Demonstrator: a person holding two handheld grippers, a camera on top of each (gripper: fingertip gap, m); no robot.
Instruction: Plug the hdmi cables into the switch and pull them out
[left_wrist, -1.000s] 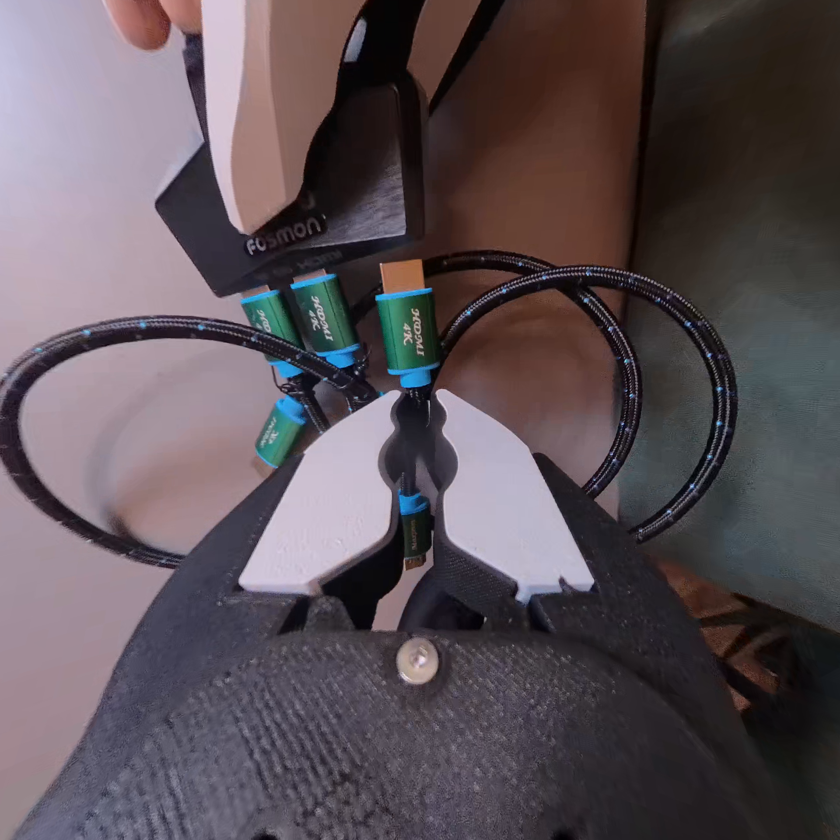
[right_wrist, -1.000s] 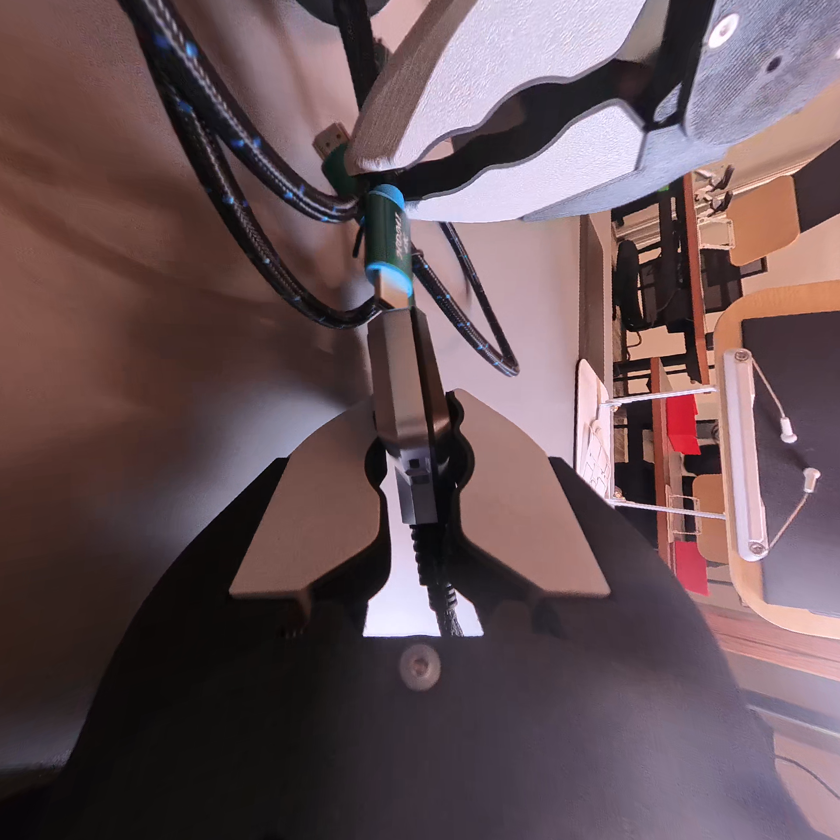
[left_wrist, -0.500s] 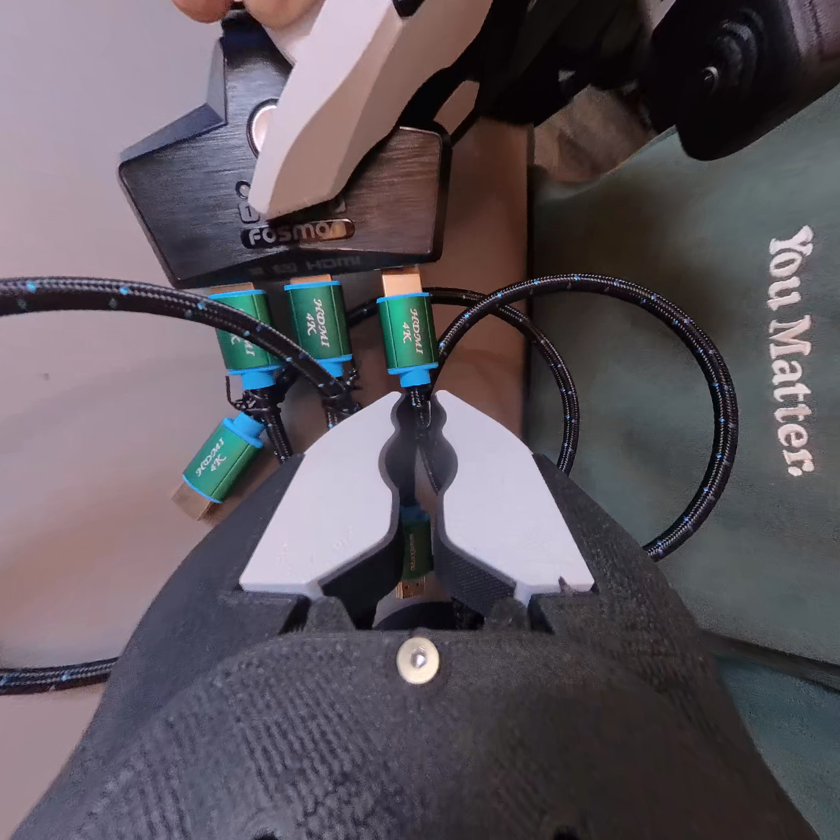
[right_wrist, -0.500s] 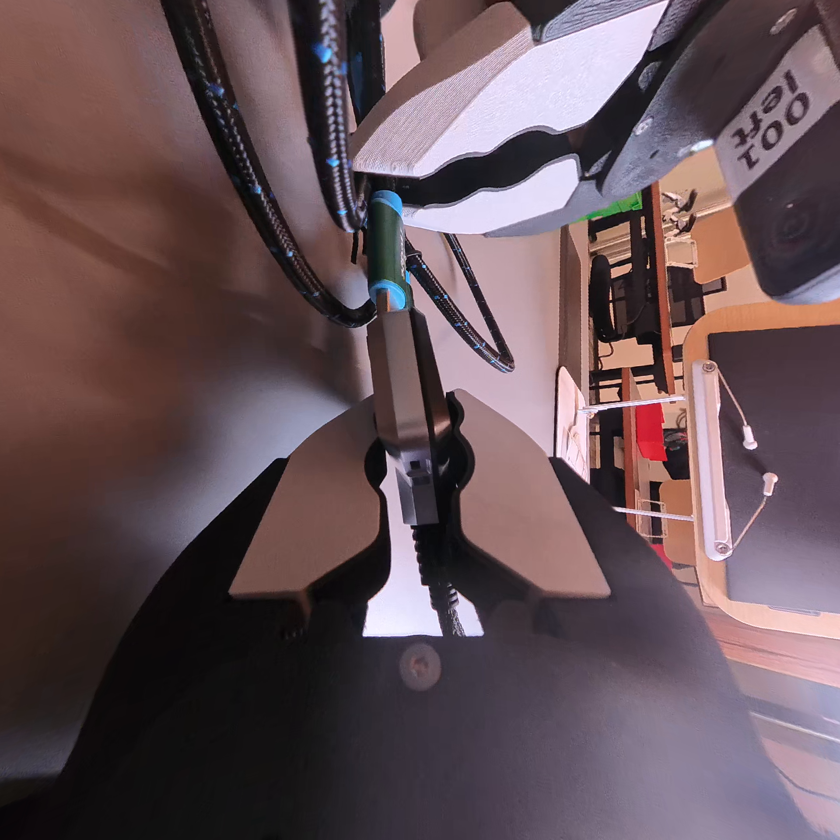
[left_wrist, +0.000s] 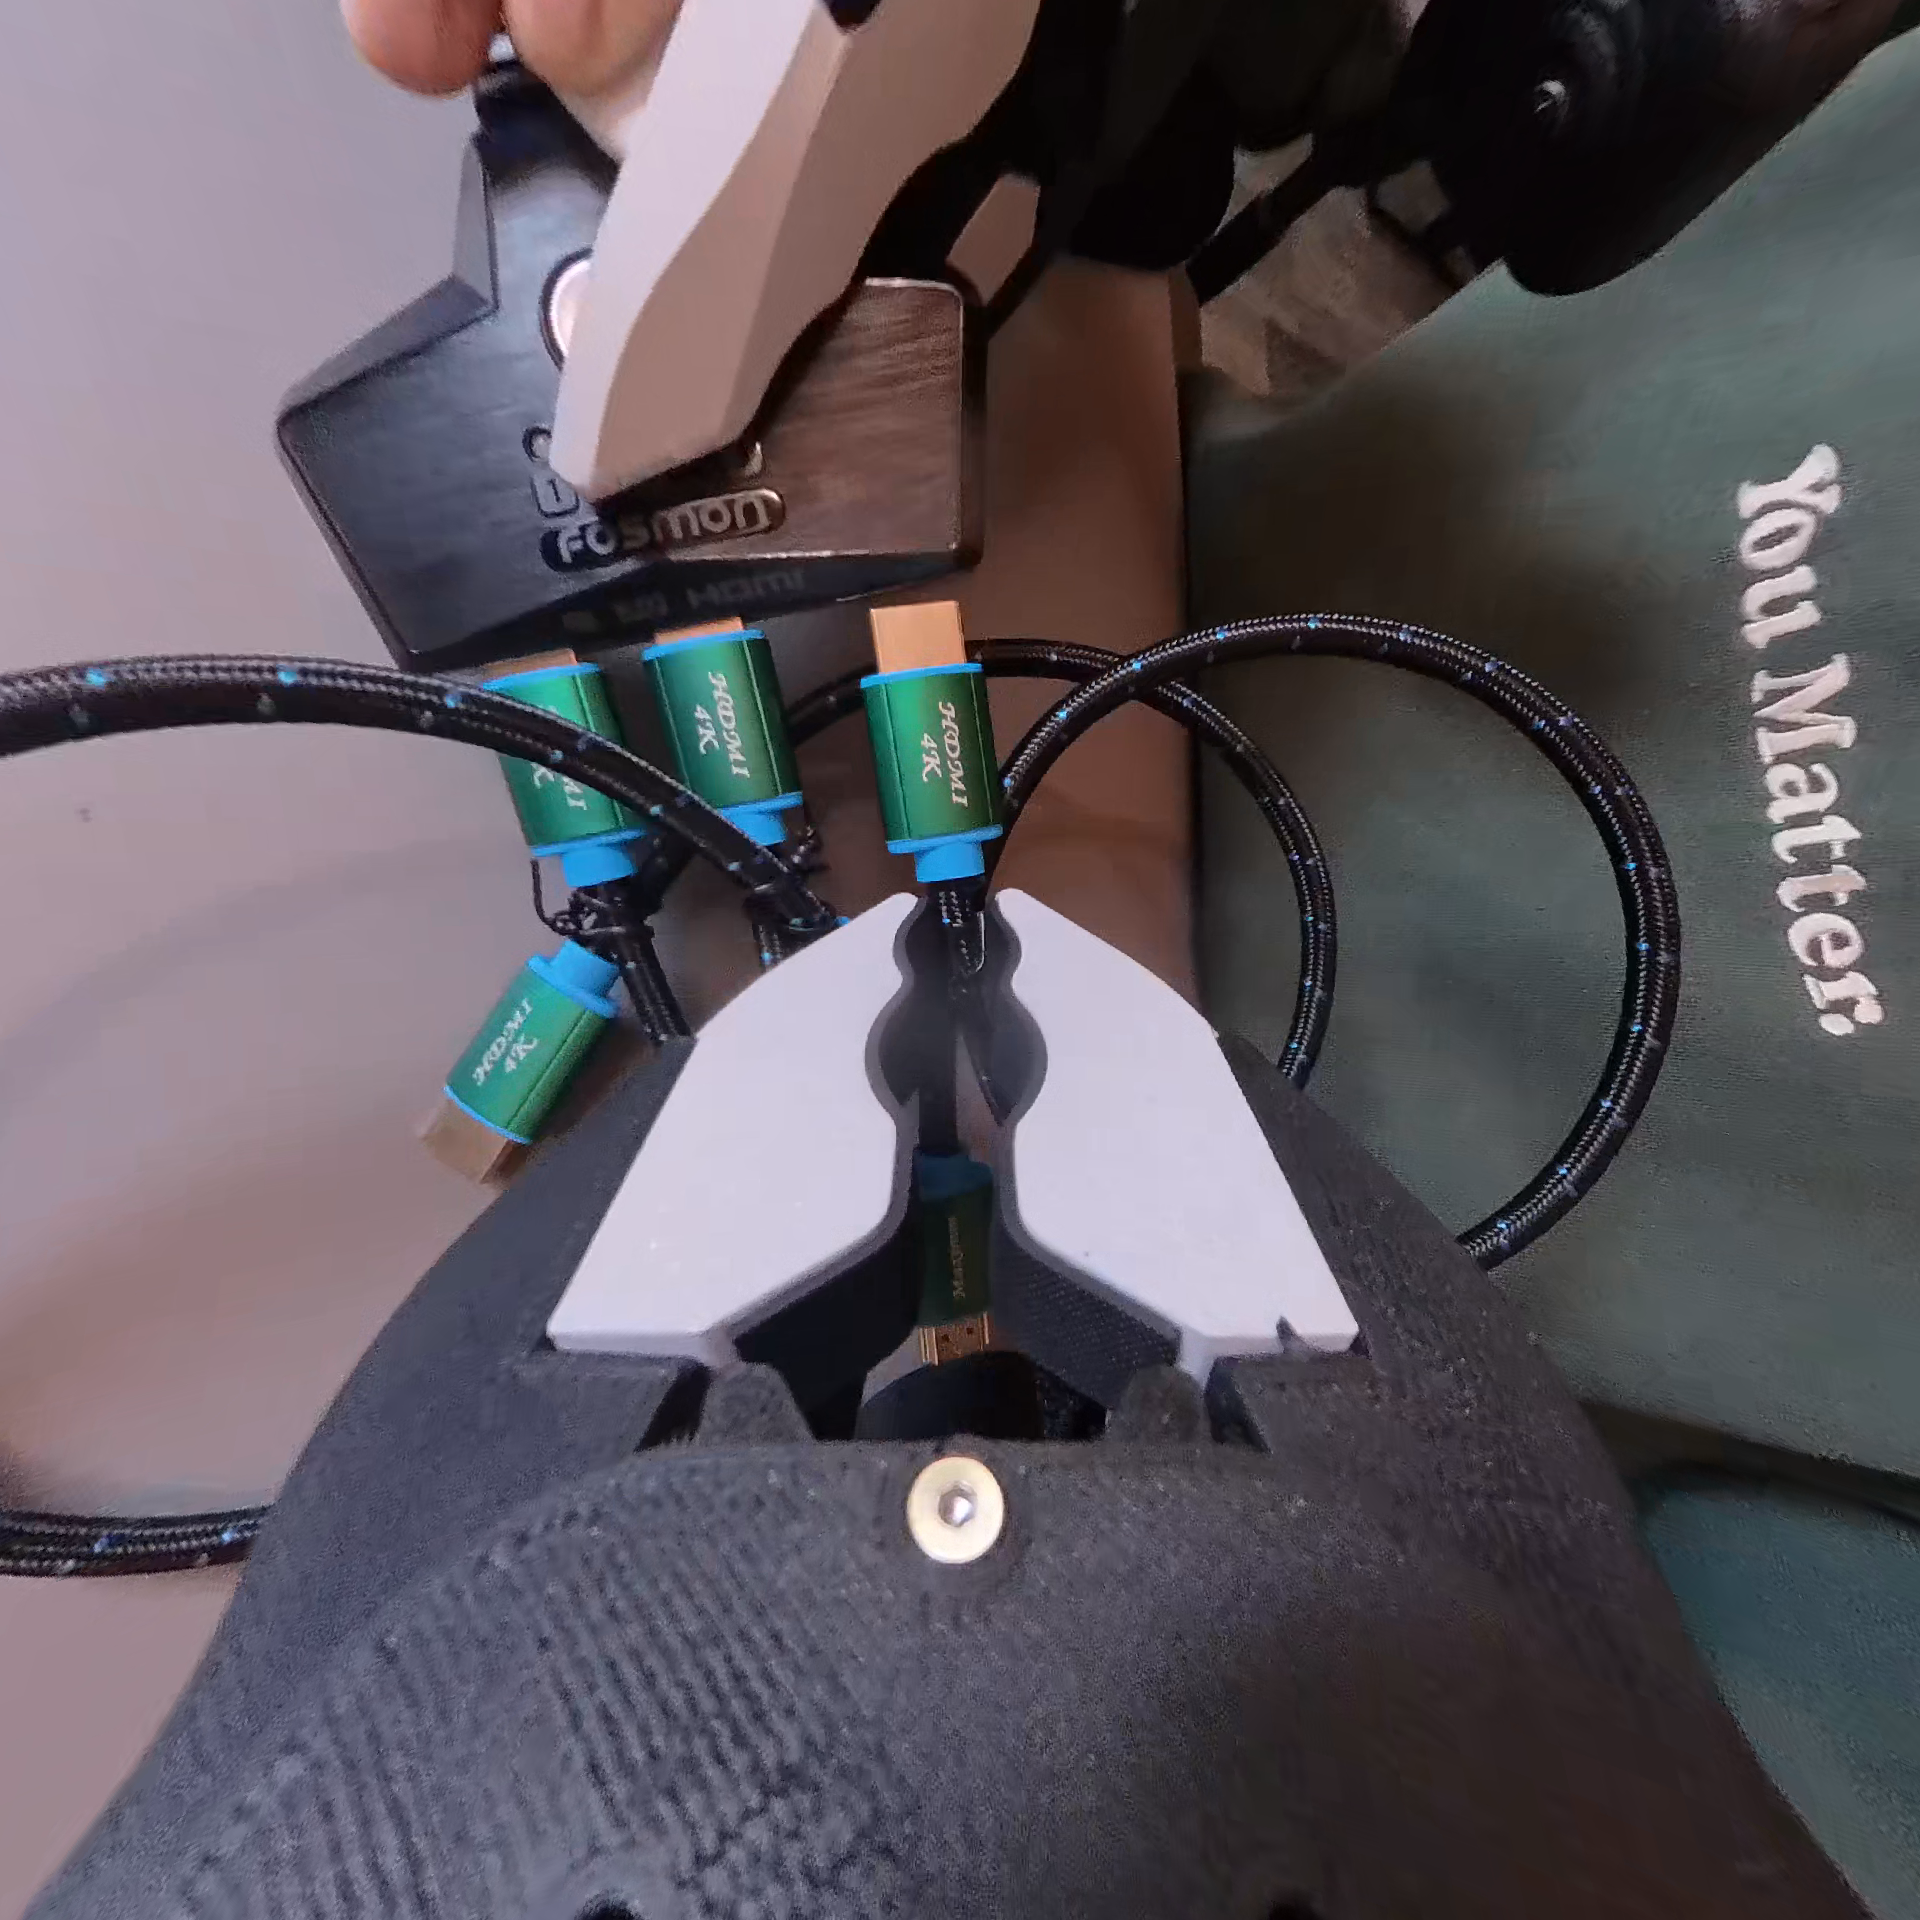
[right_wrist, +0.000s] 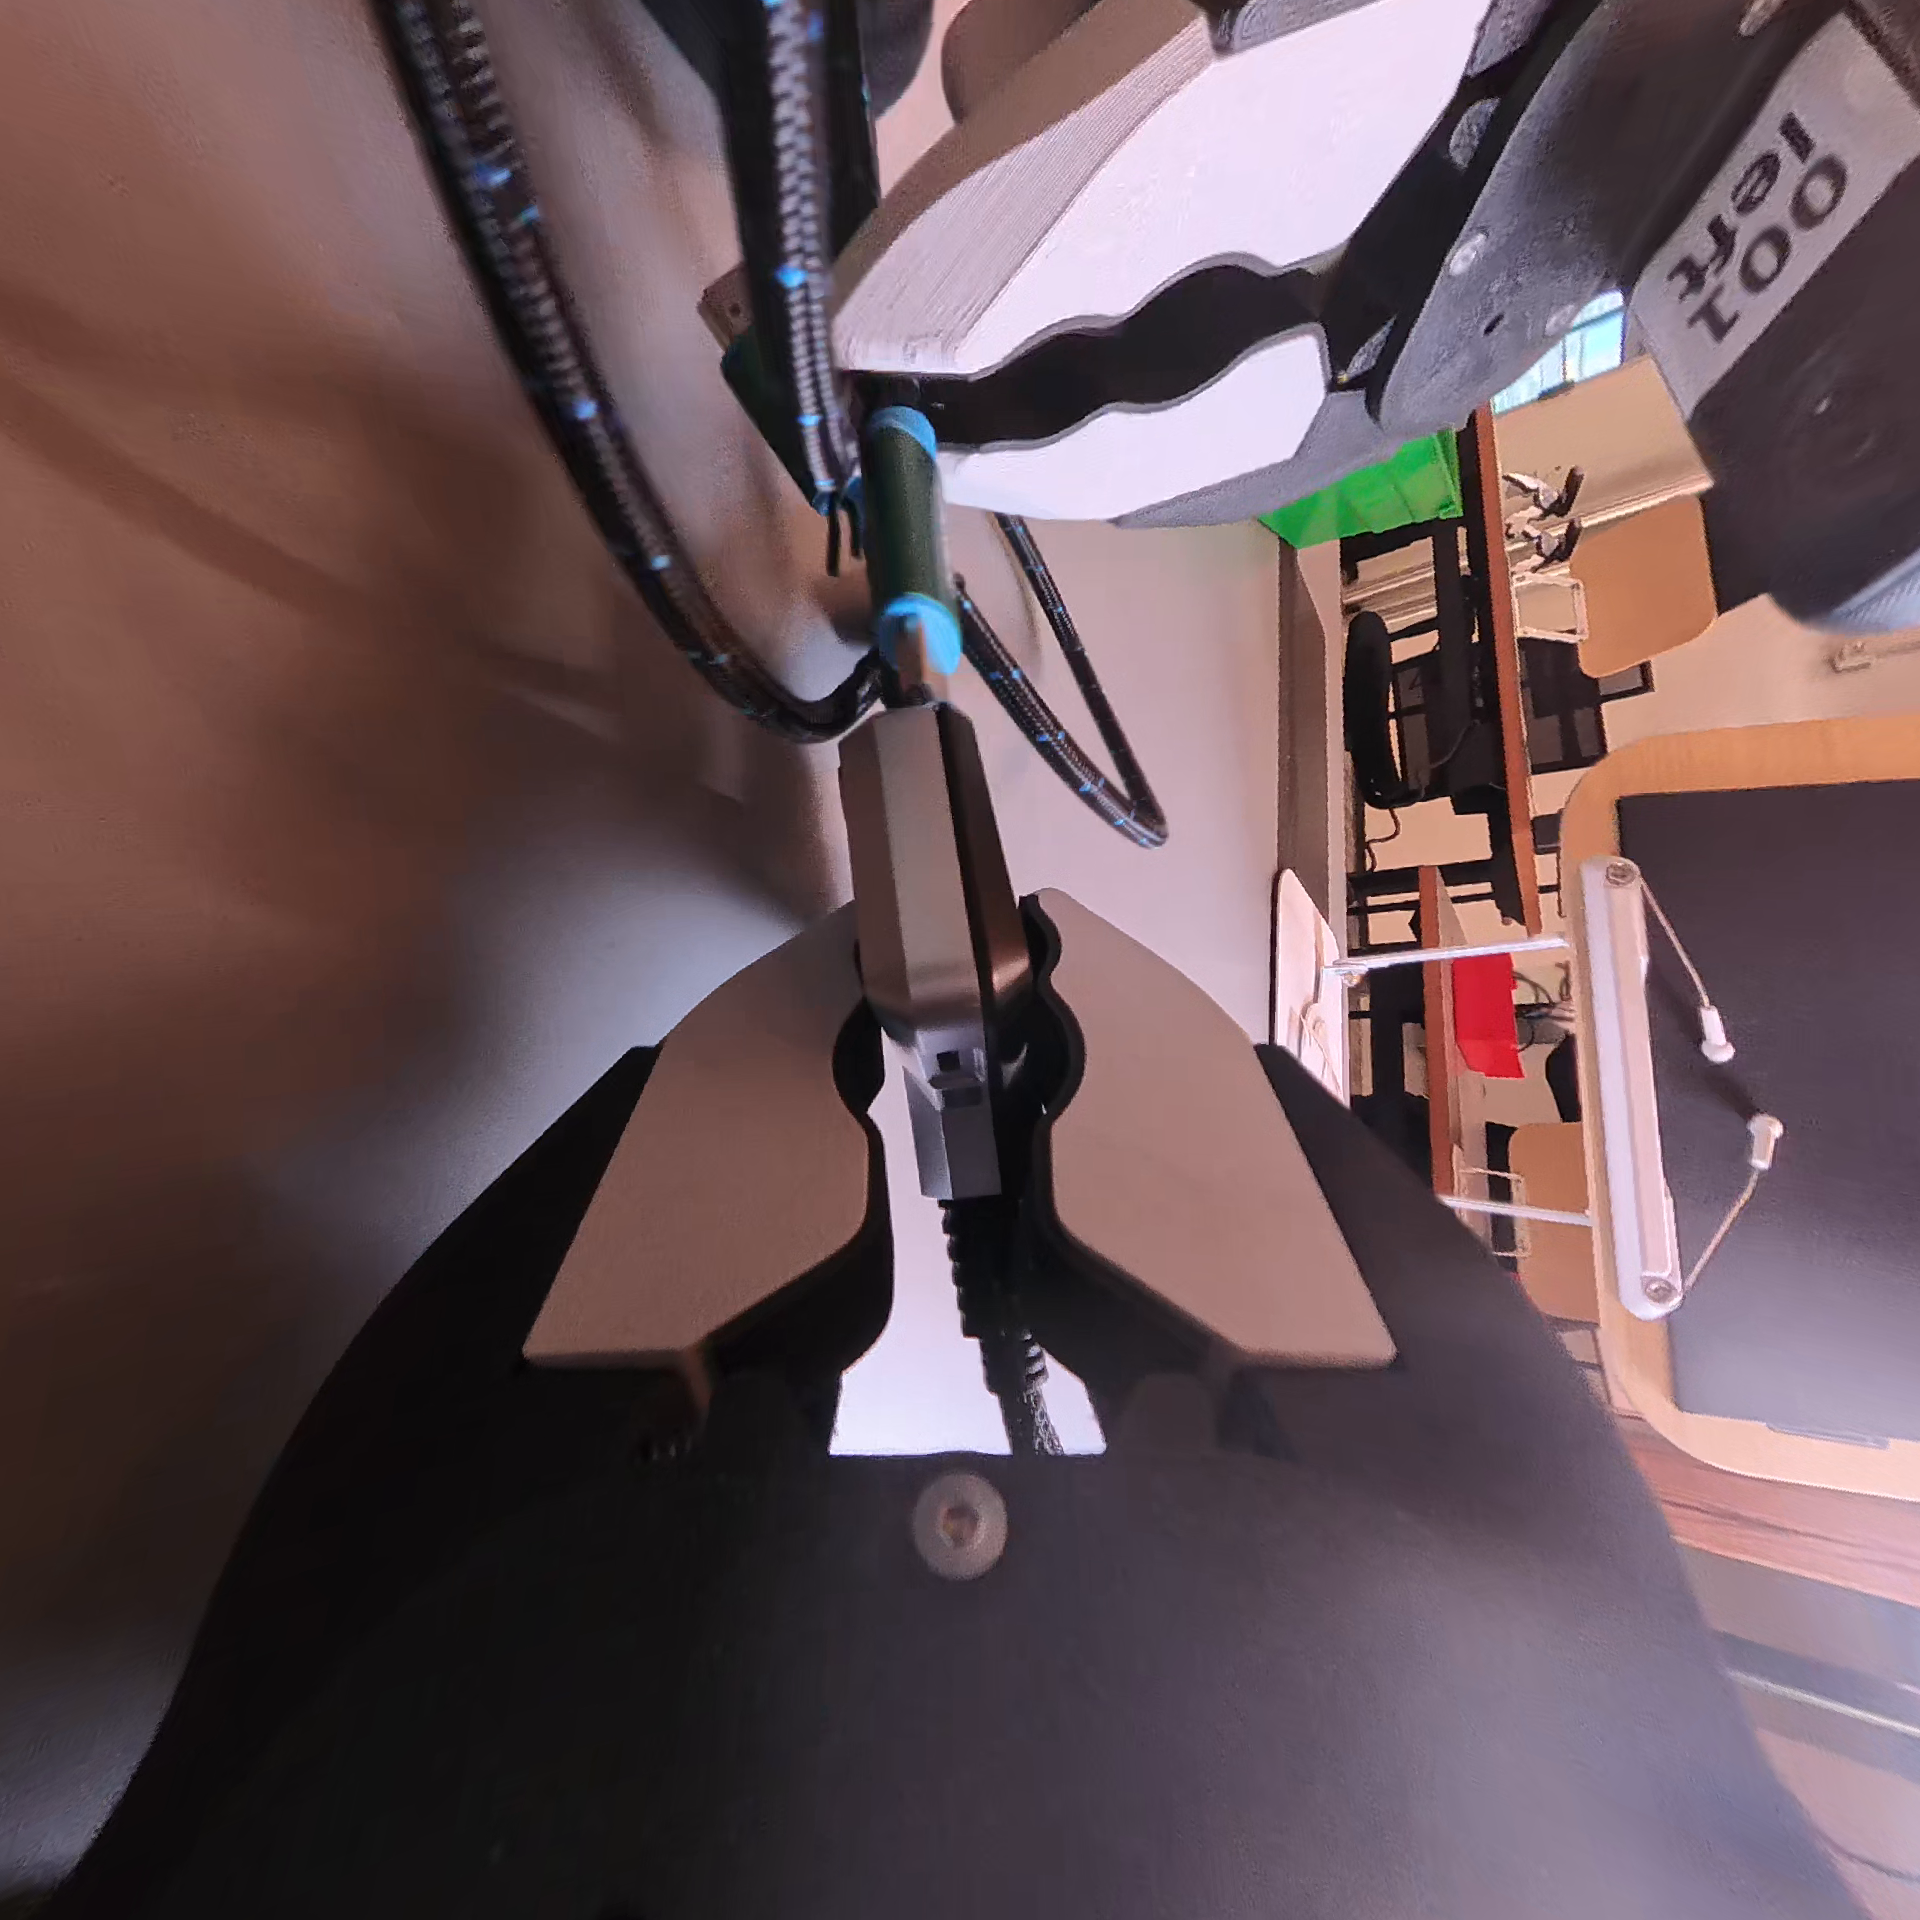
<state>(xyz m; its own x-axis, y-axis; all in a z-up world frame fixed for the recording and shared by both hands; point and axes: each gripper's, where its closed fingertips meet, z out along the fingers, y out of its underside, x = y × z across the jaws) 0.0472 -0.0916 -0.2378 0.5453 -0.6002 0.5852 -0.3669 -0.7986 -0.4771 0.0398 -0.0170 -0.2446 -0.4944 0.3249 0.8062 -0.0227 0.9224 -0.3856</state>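
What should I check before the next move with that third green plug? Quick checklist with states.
1. Left gripper shut on the braided cable just behind the third green plug: ok.
2. Right gripper clamped on the black switch box: ok.
3. Third plug's gold tip seated in the box: not ok, tip still exposed.
4. Tip lined up with a port: cannot tell, port face not visible.
5. Other two green plugs at the box edge: ok; how deep, cannot tell.
6. Loose cable loops clear of the plug's path: ok.
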